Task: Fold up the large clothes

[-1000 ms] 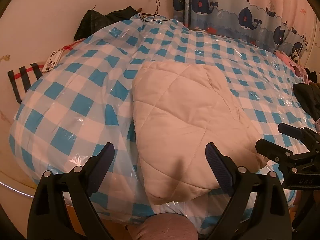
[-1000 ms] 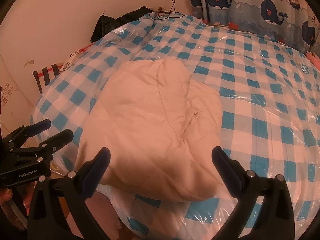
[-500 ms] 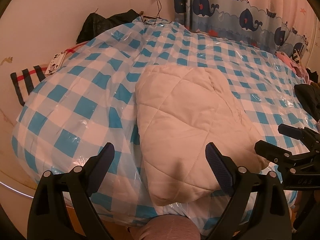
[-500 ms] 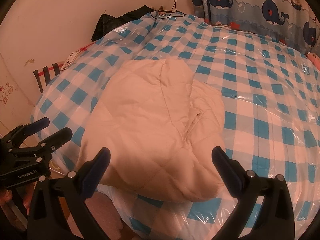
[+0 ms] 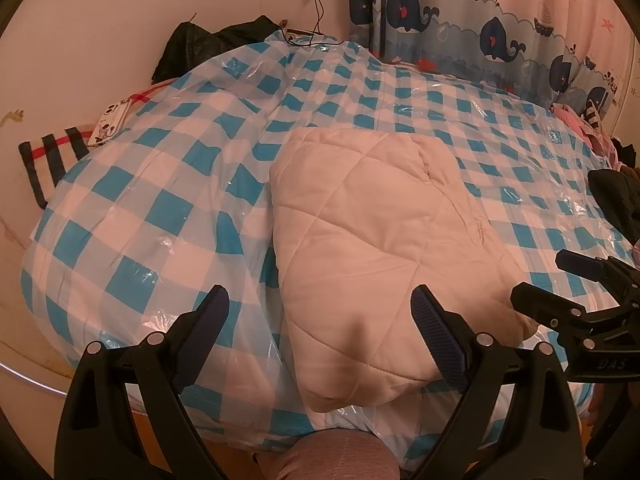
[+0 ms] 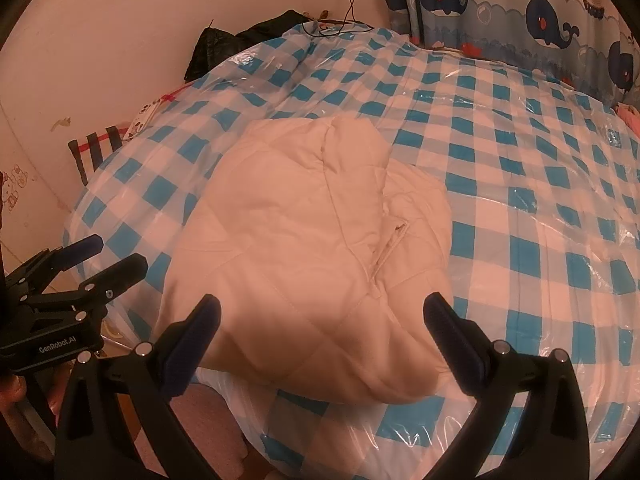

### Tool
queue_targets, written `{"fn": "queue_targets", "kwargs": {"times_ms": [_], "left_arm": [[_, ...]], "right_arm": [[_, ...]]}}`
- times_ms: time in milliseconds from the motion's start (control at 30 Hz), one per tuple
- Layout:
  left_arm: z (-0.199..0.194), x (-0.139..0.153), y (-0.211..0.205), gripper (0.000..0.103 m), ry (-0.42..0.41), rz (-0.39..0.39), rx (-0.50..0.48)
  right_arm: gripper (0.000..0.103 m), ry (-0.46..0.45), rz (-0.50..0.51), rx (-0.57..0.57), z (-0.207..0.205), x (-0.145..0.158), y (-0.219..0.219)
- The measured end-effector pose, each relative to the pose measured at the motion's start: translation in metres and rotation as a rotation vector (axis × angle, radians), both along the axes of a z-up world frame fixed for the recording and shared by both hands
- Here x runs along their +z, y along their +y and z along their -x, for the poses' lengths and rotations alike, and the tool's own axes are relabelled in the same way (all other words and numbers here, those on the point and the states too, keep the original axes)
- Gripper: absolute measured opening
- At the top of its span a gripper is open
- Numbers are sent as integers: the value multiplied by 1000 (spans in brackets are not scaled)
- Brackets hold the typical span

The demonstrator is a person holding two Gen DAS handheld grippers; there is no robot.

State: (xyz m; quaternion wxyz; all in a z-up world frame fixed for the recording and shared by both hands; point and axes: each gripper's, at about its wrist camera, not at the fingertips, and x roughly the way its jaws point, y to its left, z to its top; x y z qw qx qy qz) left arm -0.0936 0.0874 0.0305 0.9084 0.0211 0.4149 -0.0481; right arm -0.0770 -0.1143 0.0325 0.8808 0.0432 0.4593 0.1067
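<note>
- The cream quilted garment (image 5: 384,248) lies folded into a thick bundle on the blue-and-white checked cover (image 5: 152,208), close to the cover's near edge.
- In the right wrist view the garment (image 6: 312,248) shows a seam and a zipper line running down its right half.
- The left gripper (image 5: 320,328) hovers over the garment's near-left corner with its jaws spread wide and nothing between them.
- The right gripper (image 6: 320,328) hangs above the near edge of the bundle, jaws equally wide, gripping nothing.
- Each gripper appears at the edge of the other's view: the right one (image 5: 576,292) beside the bundle's right corner, the left one (image 6: 80,268) off its left side.
- A whale-print curtain (image 5: 480,32) hangs behind the bed.
- A dark garment (image 5: 208,44) and a striped cloth (image 5: 52,156) sit by the wall.
- A cable (image 5: 318,12) drops from a wall socket.
</note>
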Motion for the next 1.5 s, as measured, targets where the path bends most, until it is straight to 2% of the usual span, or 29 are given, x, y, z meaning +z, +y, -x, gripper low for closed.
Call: {"fn": "queue_targets", "kwargs": {"times_ms": [700, 1033, 1167, 1500], "left_arm": [[11, -1, -12, 88, 6, -15, -13], [14, 11, -23, 93, -11, -40, -28], [18, 17, -29, 94, -35, -72, -30], [30, 34, -45, 95, -54, -89, -59]], "right_arm": [[98, -6, -10, -4, 2, 1, 0], [98, -22, -41, -22, 11, 5, 4], [98, -30, -55, -31, 19, 8, -6], [98, -54, -85, -56, 42, 19, -34]]}}
